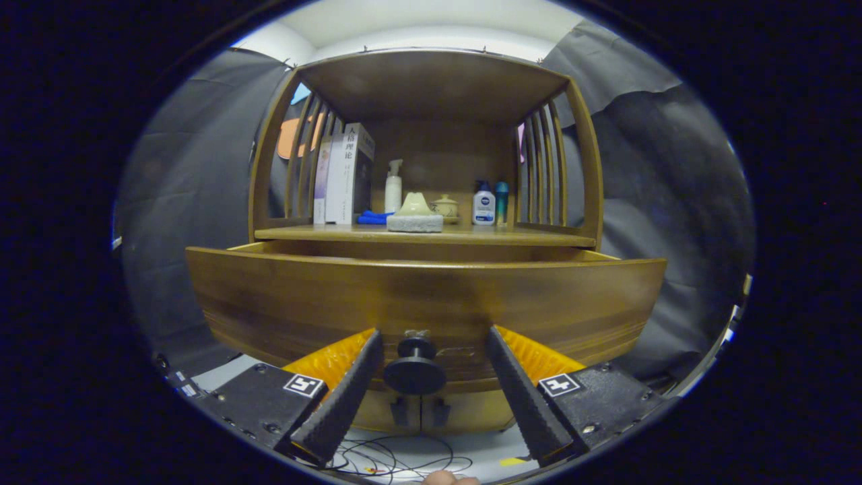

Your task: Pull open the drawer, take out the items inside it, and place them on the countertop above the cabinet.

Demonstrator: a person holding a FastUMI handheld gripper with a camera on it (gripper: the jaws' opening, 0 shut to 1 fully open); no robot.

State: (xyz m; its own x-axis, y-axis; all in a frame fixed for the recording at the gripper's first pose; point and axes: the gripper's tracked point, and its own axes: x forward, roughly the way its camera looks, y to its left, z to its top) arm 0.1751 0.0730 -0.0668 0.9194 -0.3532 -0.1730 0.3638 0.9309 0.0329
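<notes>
The wooden drawer stands pulled out from the cabinet, and its tall front panel hides what lies inside. A dark round knob sticks out of the panel's lower middle. My gripper is open with the knob between its fingers. The left finger sits close beside the knob, and the right finger stands clearly apart from it. Above the drawer runs the countertop, a wooden shelf under a curved roof.
On the countertop stand books, a white spray bottle, a blue cloth, a pale sponge block, a small lidded pot and two small bottles. Slatted side walls close it in. Cables lie on the floor.
</notes>
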